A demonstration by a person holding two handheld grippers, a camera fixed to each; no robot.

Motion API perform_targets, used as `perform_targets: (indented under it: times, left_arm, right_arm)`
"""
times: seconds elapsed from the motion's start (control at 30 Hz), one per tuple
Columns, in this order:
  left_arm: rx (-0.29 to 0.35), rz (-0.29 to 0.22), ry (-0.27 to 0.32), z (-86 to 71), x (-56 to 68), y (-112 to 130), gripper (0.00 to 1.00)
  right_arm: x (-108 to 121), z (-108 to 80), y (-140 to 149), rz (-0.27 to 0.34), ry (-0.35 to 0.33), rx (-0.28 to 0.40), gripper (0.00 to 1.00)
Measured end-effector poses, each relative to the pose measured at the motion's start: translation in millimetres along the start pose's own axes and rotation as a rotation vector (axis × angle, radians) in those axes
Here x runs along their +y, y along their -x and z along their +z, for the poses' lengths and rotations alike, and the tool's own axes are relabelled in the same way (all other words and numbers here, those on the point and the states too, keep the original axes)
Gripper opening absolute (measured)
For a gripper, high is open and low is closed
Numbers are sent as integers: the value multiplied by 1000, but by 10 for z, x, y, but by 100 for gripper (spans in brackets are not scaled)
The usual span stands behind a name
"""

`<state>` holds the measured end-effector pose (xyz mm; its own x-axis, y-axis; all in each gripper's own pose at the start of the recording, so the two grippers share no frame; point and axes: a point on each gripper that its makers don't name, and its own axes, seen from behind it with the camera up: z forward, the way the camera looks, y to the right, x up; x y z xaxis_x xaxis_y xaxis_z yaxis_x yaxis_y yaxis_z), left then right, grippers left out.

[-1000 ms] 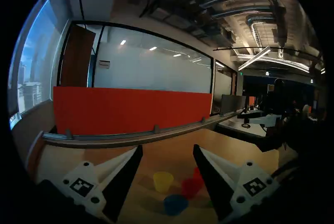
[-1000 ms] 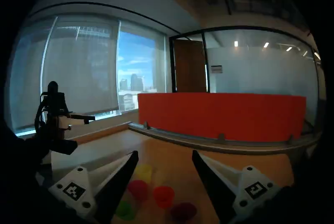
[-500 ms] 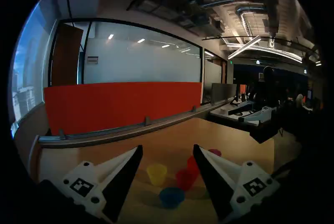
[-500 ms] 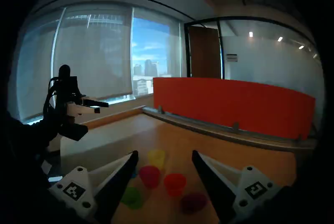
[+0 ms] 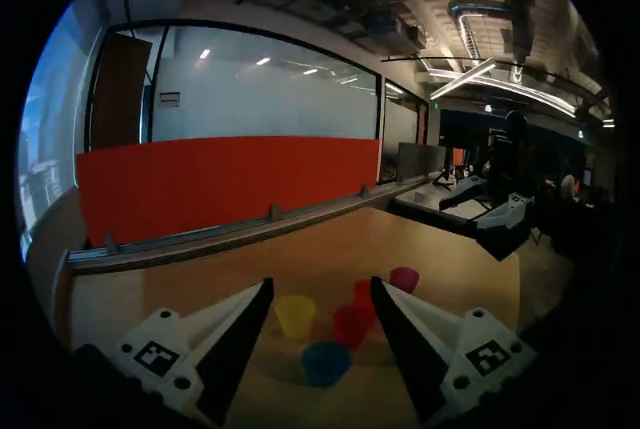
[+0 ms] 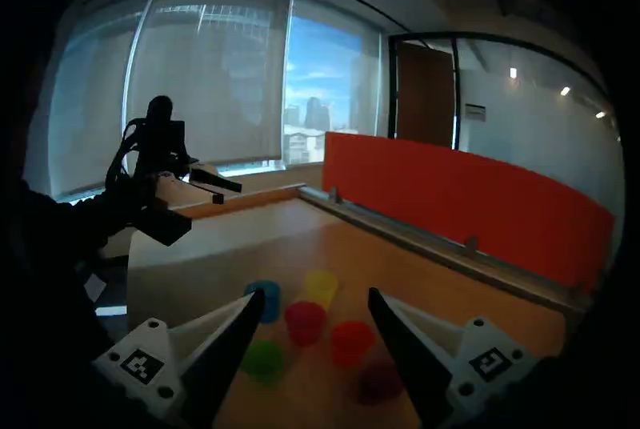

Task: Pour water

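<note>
Though clustered — cups (image 6: 306,321), red divider (image 6: 480,197) behind.

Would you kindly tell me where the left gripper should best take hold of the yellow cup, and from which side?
Probably its side wall, just under the rim, pinched across its width. The yellow cup stands upright and tapers downward, so a higher grip should slip less. Come from its near left: the blue cup and a red cup crowd its right.
</note>
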<state>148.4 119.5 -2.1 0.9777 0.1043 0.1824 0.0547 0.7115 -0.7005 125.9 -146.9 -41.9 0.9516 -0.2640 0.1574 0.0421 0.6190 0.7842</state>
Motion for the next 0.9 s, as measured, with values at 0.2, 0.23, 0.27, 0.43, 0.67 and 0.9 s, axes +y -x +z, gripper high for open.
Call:
perform_targets:
  times: [0.2, 0.23, 0.27, 0.43, 0.67, 0.9]
  left_arm:
    - [-37, 19, 7, 29, 9, 152, 89]
    - [-46, 19, 10, 35, 16, 188, 89]
    - [-54, 19, 12, 41, 21, 220, 89]
    - [-98, 28, 21, 91, 41, 409, 89]
    - [-147, 43, 32, 181, 89, 649, 89]
    - [-196, 60, 44, 278, 143, 890, 89]
  right_arm:
    - [-72, 27, 185, -4, -18, -39, 100]
    - [-81, 34, 222, 0, -21, -45, 100]
    - [-89, 41, 254, 3, -24, -50, 100]
    - [-120, 69, 419, 19, -37, -75, 100]
    - [-175, 102, 635, 7, -56, -121, 100]
    - [-245, 136, 788, -18, -77, -150, 100]
